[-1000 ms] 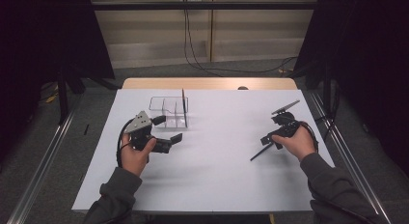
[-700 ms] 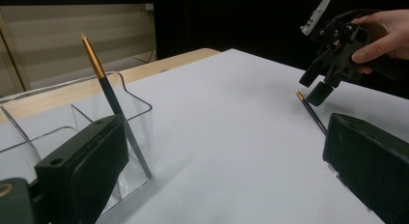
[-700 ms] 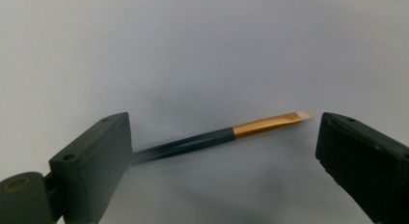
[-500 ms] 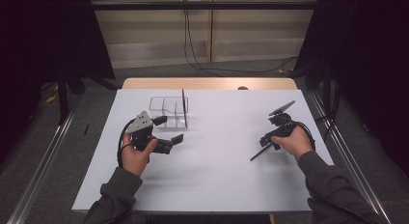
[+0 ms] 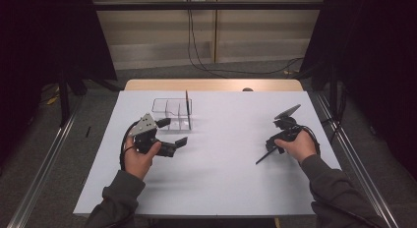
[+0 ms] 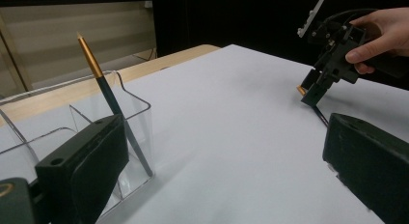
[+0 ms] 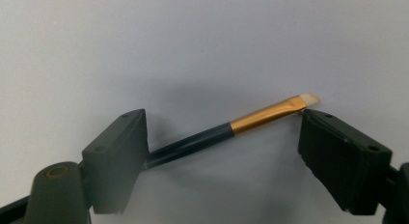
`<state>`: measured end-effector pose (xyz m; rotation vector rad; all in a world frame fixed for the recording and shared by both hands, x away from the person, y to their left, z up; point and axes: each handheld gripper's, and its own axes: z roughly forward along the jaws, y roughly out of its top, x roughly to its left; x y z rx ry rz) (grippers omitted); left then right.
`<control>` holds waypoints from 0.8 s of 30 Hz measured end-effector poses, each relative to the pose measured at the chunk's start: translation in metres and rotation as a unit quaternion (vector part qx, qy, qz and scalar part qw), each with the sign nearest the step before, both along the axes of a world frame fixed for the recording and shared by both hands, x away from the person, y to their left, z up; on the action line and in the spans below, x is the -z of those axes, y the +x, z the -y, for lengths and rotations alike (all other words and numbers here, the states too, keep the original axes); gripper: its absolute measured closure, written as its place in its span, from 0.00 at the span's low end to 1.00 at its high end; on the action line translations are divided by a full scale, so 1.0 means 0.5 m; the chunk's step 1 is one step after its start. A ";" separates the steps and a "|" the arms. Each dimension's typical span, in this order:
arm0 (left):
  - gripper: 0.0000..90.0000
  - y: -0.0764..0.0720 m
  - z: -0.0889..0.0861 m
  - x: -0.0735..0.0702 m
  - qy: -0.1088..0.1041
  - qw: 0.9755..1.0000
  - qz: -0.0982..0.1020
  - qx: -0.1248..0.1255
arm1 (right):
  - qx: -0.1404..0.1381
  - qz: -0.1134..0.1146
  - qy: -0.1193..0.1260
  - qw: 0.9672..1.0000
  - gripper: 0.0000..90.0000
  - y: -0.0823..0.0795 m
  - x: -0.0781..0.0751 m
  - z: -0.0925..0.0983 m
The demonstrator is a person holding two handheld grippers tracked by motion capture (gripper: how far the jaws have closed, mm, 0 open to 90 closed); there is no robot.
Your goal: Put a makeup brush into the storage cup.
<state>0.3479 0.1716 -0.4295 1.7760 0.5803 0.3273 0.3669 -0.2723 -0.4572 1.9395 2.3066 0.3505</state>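
1. My right gripper (image 7: 224, 137) stands over a dark brush (image 7: 226, 130) with a gold band lying flat on the white surface (image 5: 221, 159); the jaws have just been closing, the brush lies between them and the pads do not yet press on it.
2. My left gripper (image 5: 172, 132) rests with jaws wide apart and nothing between them, just beside a clear organizer (image 5: 169, 110).
3. A second brush (image 6: 113, 101) leans upright in the organizer's end compartment.

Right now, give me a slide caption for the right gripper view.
Right gripper closing around a flat paintbrush lying on the white table, not yet gripped.
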 end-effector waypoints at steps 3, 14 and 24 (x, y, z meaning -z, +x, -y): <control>0.02 0.001 0.000 0.001 -0.001 1.000 0.002 0.009 | 0.003 -0.001 -0.002 1.000 0.22 0.001 -0.001 0.001; 0.02 0.001 0.001 0.003 0.003 1.000 0.000 -0.001 | 0.006 0.002 -0.031 0.999 0.45 0.001 -0.007 0.000; 0.02 0.002 0.003 0.005 0.002 1.000 -0.003 0.003 | -0.012 0.000 -0.028 1.000 0.75 0.006 -0.012 -0.008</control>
